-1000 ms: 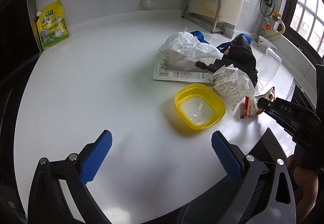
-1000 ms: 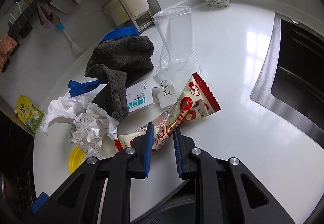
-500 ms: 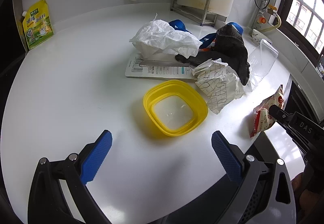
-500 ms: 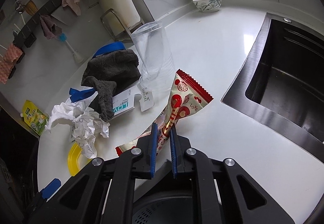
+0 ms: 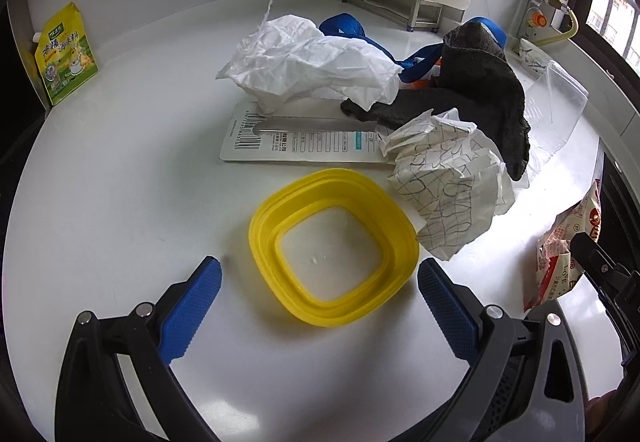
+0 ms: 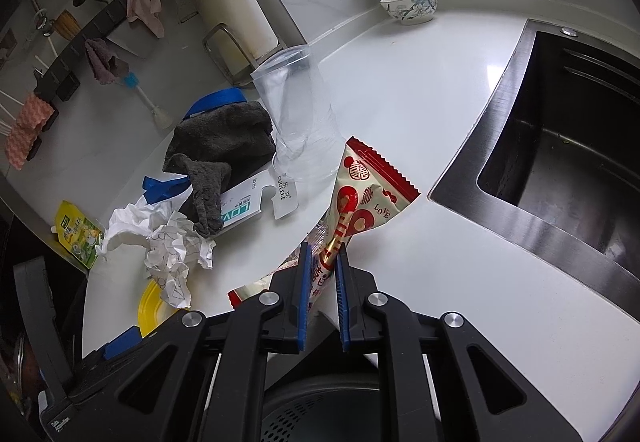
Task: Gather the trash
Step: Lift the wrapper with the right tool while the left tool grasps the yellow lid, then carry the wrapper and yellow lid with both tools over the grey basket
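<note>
Red-and-cream snack wrapper (image 6: 362, 198) pinched in the right gripper (image 6: 323, 274), lifted clear of the white counter (image 6: 400, 114) near the sink (image 6: 568, 146).

The left gripper (image 5: 320, 292) hangs with its jaws spread wide and empty over a yellow container (image 5: 334, 244). Beside that lie scribbled crumpled paper (image 5: 450, 186), a dark grey cloth (image 5: 480, 90), white crumpled paper (image 5: 312, 58), a printed card (image 5: 296, 146) and a clear plastic cup (image 6: 296, 114) on its side.

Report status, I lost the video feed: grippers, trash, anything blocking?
Right gripper shut on red-and-white snack wrapper, lifted off the counter. Left gripper open over yellow square plastic lid. Nothing blocking.
</note>
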The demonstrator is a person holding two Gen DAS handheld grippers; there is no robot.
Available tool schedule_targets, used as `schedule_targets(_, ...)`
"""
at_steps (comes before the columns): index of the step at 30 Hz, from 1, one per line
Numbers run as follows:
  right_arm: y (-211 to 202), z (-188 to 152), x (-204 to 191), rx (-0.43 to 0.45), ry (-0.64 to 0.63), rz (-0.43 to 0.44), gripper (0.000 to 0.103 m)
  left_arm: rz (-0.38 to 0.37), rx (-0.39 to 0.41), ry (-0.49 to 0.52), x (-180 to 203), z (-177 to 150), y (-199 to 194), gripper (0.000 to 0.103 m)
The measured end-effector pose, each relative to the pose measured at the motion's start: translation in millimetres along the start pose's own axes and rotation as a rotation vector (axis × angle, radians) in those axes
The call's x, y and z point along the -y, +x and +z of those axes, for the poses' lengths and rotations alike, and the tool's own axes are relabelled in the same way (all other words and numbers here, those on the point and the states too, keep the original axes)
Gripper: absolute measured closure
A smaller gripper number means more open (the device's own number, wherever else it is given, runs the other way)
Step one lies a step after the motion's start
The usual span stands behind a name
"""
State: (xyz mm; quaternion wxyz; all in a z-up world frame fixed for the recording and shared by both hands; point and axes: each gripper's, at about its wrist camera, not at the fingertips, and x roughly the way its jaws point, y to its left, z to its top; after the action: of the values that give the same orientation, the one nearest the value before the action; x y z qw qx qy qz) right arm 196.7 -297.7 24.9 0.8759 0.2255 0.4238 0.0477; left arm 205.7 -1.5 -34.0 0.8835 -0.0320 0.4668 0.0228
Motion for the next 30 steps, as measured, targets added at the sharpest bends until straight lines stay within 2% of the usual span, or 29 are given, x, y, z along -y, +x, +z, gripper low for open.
schedule_targets(7,-2,-2,-1,0.005,-0.014,0.009,0.091,0.012,0.022,-0.003,-5,3,2,0.009)
schedule_targets(9,-2,-4,-1,0.003,-0.017,0.011,0.091,0.023,0.035,0.01,-6,2,0,0.019)
schedule_targets(10,-2,-4,-1,0.001,-0.017,0.012,0.092,0.028,0.04,0.012,-7,2,-1,0.028)
schedule_targets(20,-12,-11,-4,0.004,-0.037,0.021,0.092,-0.026,0.051,-0.023,-27,-5,-16,0.029)
schedule_targets(30,-36,-20,-7,0.01,-0.056,0.027,0.092,-0.022,0.12,0.032,-28,-23,-55,0.029)
